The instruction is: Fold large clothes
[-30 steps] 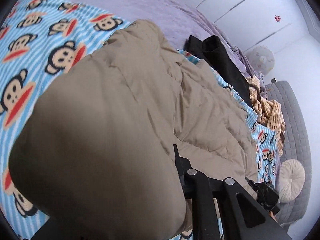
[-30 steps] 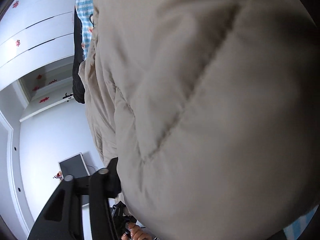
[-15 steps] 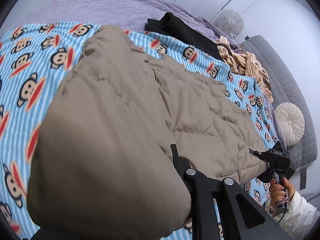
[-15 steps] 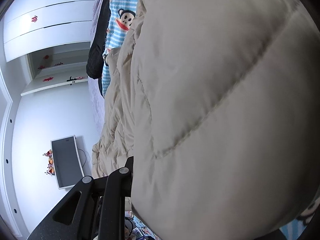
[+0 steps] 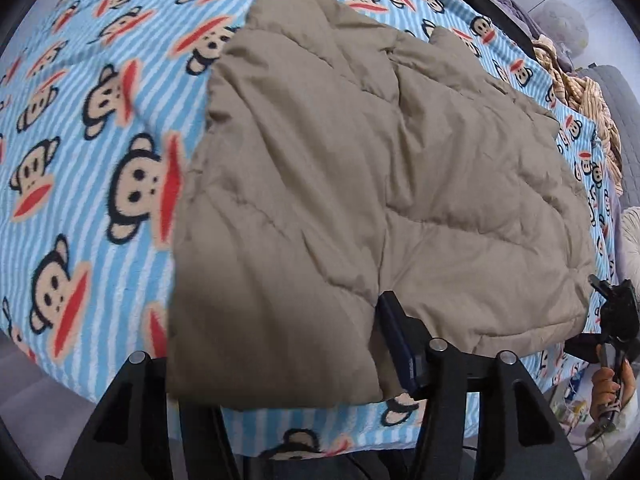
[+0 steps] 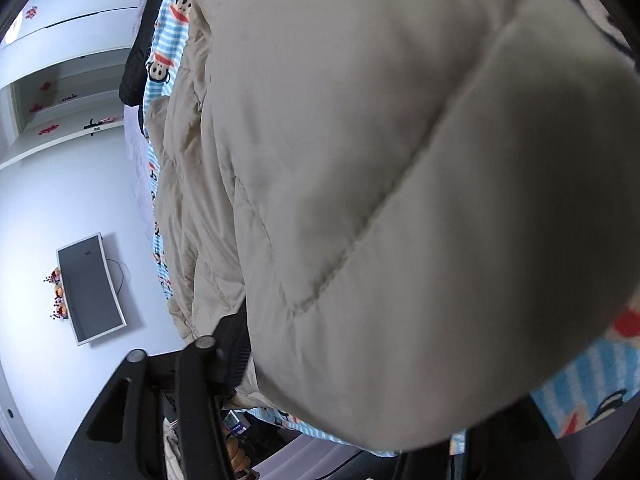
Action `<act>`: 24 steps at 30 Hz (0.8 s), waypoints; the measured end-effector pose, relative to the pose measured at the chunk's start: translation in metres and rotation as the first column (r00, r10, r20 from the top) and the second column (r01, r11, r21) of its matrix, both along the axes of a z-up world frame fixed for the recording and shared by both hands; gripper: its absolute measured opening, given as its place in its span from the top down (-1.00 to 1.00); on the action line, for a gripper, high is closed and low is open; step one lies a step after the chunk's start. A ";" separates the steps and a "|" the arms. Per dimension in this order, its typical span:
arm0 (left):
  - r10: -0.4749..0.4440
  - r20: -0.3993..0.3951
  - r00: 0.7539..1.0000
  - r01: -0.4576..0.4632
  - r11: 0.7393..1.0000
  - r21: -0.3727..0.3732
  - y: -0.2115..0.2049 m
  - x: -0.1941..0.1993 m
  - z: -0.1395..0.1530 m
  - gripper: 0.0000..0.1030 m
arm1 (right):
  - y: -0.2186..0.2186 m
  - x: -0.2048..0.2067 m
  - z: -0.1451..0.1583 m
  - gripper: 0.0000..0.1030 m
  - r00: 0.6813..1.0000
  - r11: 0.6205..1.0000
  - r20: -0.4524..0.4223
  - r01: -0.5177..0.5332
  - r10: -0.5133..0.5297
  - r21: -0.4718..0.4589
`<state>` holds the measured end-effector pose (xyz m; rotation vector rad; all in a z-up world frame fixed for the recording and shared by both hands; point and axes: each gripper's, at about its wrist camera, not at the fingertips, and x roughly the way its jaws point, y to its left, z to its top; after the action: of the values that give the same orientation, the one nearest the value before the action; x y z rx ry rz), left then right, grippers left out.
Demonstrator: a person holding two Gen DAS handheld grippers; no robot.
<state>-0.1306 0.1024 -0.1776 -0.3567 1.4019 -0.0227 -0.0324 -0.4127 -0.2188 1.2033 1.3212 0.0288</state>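
One puffy quilted coat (image 5: pixel 360 184) (soft, light, slippery-looking) drapes between both hand-held grippers' just-opening, spread fingers; pinch its near hem corners.

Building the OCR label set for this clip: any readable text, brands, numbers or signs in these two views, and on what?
None readable.
Small blue item under the beige padded coat, right wrist view: print too small and blurred.
Red decorations on the white wardrobe: shapes only.
Blue striped blanket: cartoon monkey faces, no words.
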 end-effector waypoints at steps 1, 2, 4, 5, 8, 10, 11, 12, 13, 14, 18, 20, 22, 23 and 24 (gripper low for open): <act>0.009 0.001 1.000 -0.009 1.000 0.013 0.002 -0.004 0.003 -0.22 | -0.003 -0.002 0.004 -0.83 1.000 1.000 0.010 0.007 -0.007 -0.011; 0.022 -0.003 1.000 -0.022 0.999 0.045 0.004 -0.008 0.006 -0.70 | -0.007 -0.004 0.009 -0.83 1.000 1.000 0.019 0.012 -0.012 -0.019; 0.037 0.019 0.999 -0.039 0.990 0.137 0.008 -0.014 0.015 -1.00 | -0.012 -0.008 0.015 -0.94 1.000 0.999 0.019 0.010 -0.009 -0.046; 0.031 0.030 0.999 -0.035 0.987 0.154 0.008 -0.016 0.020 -1.00 | -0.014 -0.012 0.019 -1.00 1.000 0.997 0.020 0.008 -0.007 -0.073; 0.029 0.042 0.999 -0.037 0.981 0.193 0.011 -0.023 0.031 -1.00 | -0.015 -0.023 0.030 -1.00 1.000 0.989 0.021 -0.015 0.018 -0.146; 0.050 0.042 0.998 -0.058 0.973 0.225 0.016 -0.025 0.035 -1.00 | -0.012 -0.026 0.036 -1.00 0.999 0.978 0.013 -0.034 0.038 -0.204; 0.072 0.036 0.997 -0.079 0.967 0.240 0.018 -0.018 0.037 -1.00 | -0.010 -0.026 0.040 -1.00 0.999 0.970 0.005 -0.050 0.052 -0.238; 0.095 0.035 0.995 -0.101 0.964 0.247 0.020 -0.016 0.038 -1.00 | -0.009 -0.033 0.044 -1.00 0.998 0.960 -0.005 -0.067 0.068 -0.270; 0.115 0.035 0.993 -0.120 0.963 0.240 0.024 -0.017 0.037 -1.00 | -0.010 -0.033 0.047 -1.00 0.997 0.949 -0.019 -0.083 0.080 -0.304; 0.134 0.032 0.990 -0.138 0.963 0.233 0.027 -0.014 0.036 -1.00 | -0.013 -0.034 0.049 -1.00 0.995 0.938 -0.029 -0.096 0.091 -0.332; 0.180 0.039 0.983 -0.184 0.960 0.212 0.031 -0.014 0.036 -0.91 | -0.022 -0.034 0.065 -1.00 0.994 0.922 -0.013 -0.107 0.110 -0.373; 0.178 0.059 0.982 -0.187 0.959 0.214 0.026 -0.011 0.038 -0.91 | -0.020 -0.027 0.071 -1.00 0.988 0.915 -0.005 -0.145 0.155 -0.376; 0.153 0.098 0.983 -0.171 0.959 0.224 0.020 0.001 0.043 -0.82 | -0.012 -0.018 0.077 -1.00 0.975 0.896 -0.006 -0.204 0.220 -0.395; 0.132 0.109 0.985 -0.155 0.958 0.242 0.018 0.010 0.044 -0.55 | -0.007 -0.012 0.081 -1.00 0.968 0.881 -0.005 -0.230 0.250 -0.413; 0.115 0.106 0.988 -0.139 0.955 0.262 0.017 0.022 0.042 -0.43 | -0.001 -0.007 0.083 -1.00 0.963 0.869 -0.006 -0.246 0.270 -0.430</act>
<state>-0.1090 0.1190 -0.1361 -0.2158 1.2715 0.2525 -0.0390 -0.4136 -0.1354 0.6437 1.3463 -0.0353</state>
